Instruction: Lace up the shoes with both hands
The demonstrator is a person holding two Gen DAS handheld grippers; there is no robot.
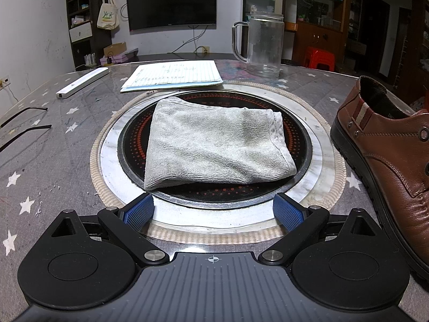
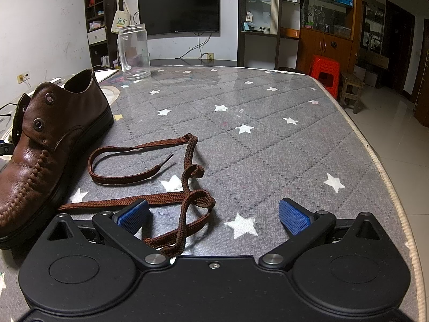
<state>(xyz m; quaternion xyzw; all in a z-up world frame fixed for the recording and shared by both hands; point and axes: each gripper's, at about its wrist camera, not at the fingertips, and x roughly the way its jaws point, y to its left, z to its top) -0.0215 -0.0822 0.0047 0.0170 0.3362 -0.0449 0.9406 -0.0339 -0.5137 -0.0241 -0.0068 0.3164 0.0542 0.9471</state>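
A brown leather shoe [image 2: 51,145] is sitting unlaced on the star-patterned desk [image 2: 268,139], its eyelets showing bare. Its brown shoelace [image 2: 150,179] is lying loose in loops on the desk just beside the shoe, trailing toward the near edge. The right gripper [image 2: 214,216] is hovering over the lace with its jaws spread wide, gripping nothing. The left gripper [image 1: 214,209] is facing a folded grey towel [image 1: 217,147] lying on a round inset cooktop [image 1: 303,139], its jaws likewise standing wide apart and empty. A glass jug [image 1: 264,44] is standing near the far edge.
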